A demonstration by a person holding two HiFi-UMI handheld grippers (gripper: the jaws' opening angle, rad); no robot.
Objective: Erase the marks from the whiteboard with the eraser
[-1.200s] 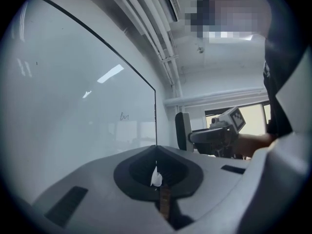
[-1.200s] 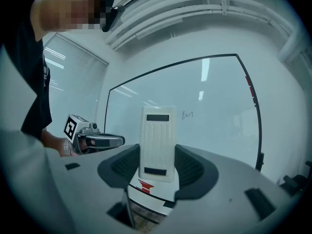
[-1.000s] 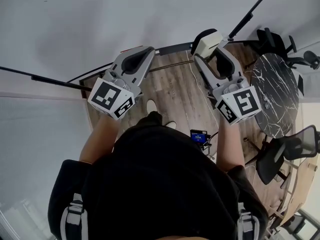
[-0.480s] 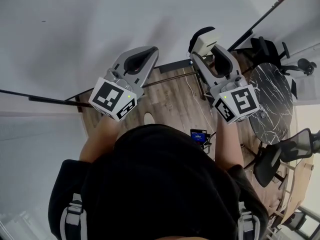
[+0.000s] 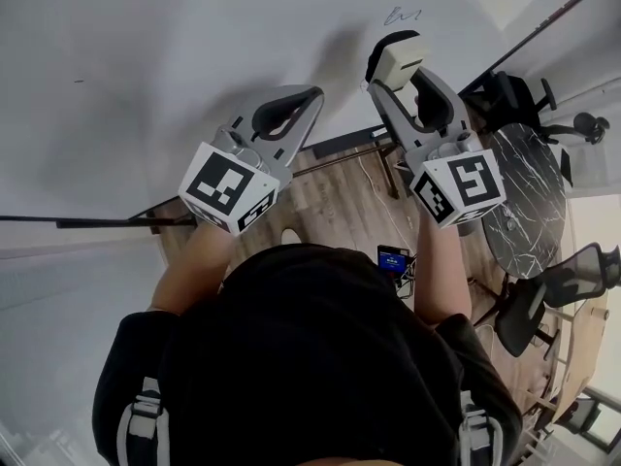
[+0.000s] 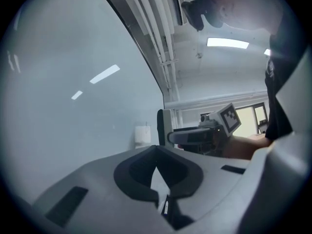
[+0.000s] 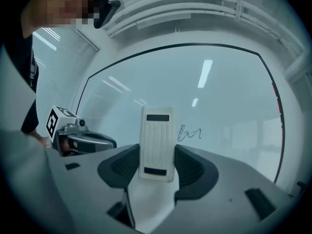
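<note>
R gripper [image 7: 157, 162] clamped on eraser [image 7: 156, 130]; L gripper [image 6: 156, 147] shut, empty. Scribble [image 7: 189, 133] on whiteboard [image 7: 234, 111] near eraser. Risk: tilted approach gives edge-only contact, so it smears or misses.

Rnd marble table [image 5: 529, 197] w/ black office chairs [image 5: 505, 95] nr it, wood floor [image 5: 335, 197], small blue-screen device [image 5: 394, 258].

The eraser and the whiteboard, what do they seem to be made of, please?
The eraser looks like hard moulded plastic, cream and matt: its back has straight ribs and two dark slots. Its wiping side is hidden. The whiteboard looks smooth and glossy, perhaps glass or coated metal: it shows bright light reflections.
</note>
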